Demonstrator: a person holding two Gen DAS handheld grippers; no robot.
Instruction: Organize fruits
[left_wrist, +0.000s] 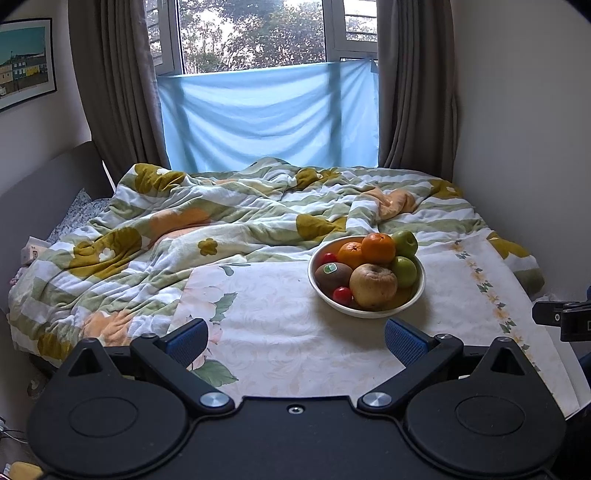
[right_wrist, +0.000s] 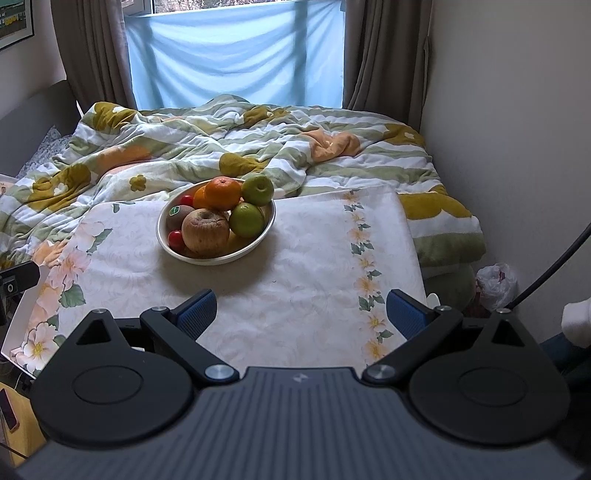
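Fruits (right_wrist: 218, 218) all sitting piled in bowl (left_wrist: 419, 291) on floral-clothed counter (right_wrist: 295, 280) by the bed; none lying loose. Fitting either gathered already or waiting to be sorted out. Left gripper (left_wrist: 295, 341) and right gripper (right_wrist: 301, 314) hovering short, jaws spread, holding nothing.

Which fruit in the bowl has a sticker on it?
The brown kiwi at the left side of the bowl, beside the wrinkled apple. It carries a small green label on top; no other fruit shows one.
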